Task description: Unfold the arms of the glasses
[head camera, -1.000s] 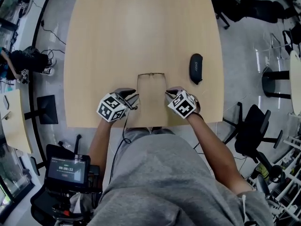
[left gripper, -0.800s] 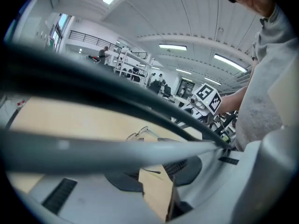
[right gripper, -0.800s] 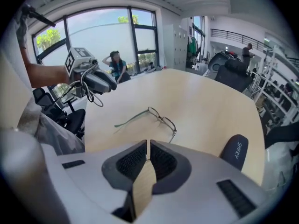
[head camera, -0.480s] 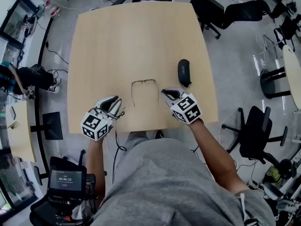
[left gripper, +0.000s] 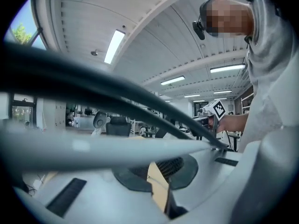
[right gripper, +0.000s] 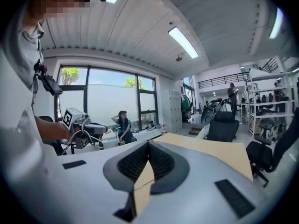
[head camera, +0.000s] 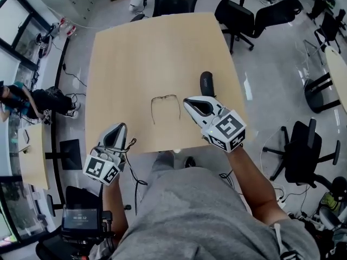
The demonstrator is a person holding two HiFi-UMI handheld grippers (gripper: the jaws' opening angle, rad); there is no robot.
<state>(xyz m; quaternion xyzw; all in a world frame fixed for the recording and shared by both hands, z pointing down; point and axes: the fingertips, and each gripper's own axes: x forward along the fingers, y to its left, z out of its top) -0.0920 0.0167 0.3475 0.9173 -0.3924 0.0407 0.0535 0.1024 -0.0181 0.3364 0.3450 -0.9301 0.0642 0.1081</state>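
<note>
Head view: left claw (head camera: 120,128) and right claw (head camera: 187,103) clenched empty, apart from glasses (head camera: 165,106).

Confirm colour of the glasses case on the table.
Black; the glasses case shows best in the head view.

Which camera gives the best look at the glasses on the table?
The head view: the glasses lie whole on the table, arms open. Both gripper views show mainly their own jaws and table, no clear glasses.
</note>
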